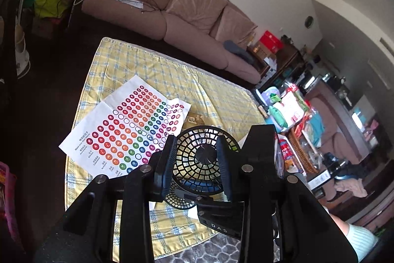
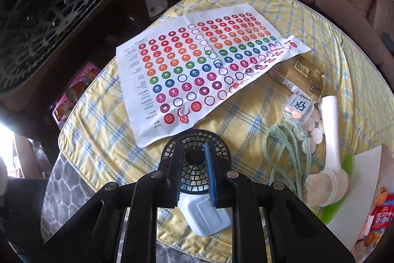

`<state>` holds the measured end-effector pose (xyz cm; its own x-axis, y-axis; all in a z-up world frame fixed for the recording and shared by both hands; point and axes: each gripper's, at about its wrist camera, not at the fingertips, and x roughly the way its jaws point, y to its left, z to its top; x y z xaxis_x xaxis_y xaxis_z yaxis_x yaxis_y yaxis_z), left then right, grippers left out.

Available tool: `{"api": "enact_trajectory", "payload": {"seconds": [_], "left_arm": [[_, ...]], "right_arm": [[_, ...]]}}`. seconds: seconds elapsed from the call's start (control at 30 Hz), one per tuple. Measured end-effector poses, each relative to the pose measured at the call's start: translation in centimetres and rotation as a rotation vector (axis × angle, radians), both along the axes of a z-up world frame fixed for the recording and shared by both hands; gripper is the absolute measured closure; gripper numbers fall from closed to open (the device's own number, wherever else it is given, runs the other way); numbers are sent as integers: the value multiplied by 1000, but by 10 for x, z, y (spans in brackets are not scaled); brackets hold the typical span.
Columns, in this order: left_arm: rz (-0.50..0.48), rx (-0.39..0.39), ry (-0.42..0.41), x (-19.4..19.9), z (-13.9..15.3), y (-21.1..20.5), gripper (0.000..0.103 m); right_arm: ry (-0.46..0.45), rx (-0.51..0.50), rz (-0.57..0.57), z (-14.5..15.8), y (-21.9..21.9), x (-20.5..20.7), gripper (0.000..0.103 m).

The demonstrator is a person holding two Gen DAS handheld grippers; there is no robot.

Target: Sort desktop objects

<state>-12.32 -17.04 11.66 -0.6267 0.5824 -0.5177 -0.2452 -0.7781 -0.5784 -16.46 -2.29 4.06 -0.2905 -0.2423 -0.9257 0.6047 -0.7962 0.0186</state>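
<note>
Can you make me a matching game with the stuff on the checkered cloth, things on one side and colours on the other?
Things:
1. small fan
2. sticker sheet
3. cord
4. spoon

Colours:
A. white
B. pale green
C. black grille
D. many-coloured dots

Pairs: 1-C, 2-D, 3-B, 4-A

The right tongs hover just over the fan.

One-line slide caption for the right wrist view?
Right gripper poised open over small black fan, beside sticker sheet on checked cloth.
</note>
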Motion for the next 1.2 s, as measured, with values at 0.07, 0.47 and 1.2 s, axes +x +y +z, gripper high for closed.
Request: {"api": "enact_trajectory", "payload": {"seconds": [0.07,0.47,1.2], "left_arm": [[9,-3,-3,-1,-1,-3,73],[42,5,-9,-2,-3,-16,73],[-411,-223,2,-16,21,302,73]], "right_arm": [[-10,-6,2,-2,1,0,87],[110,-27,-21,15,12,8,87],[267,-238,-623,109,347,47,87]]}}
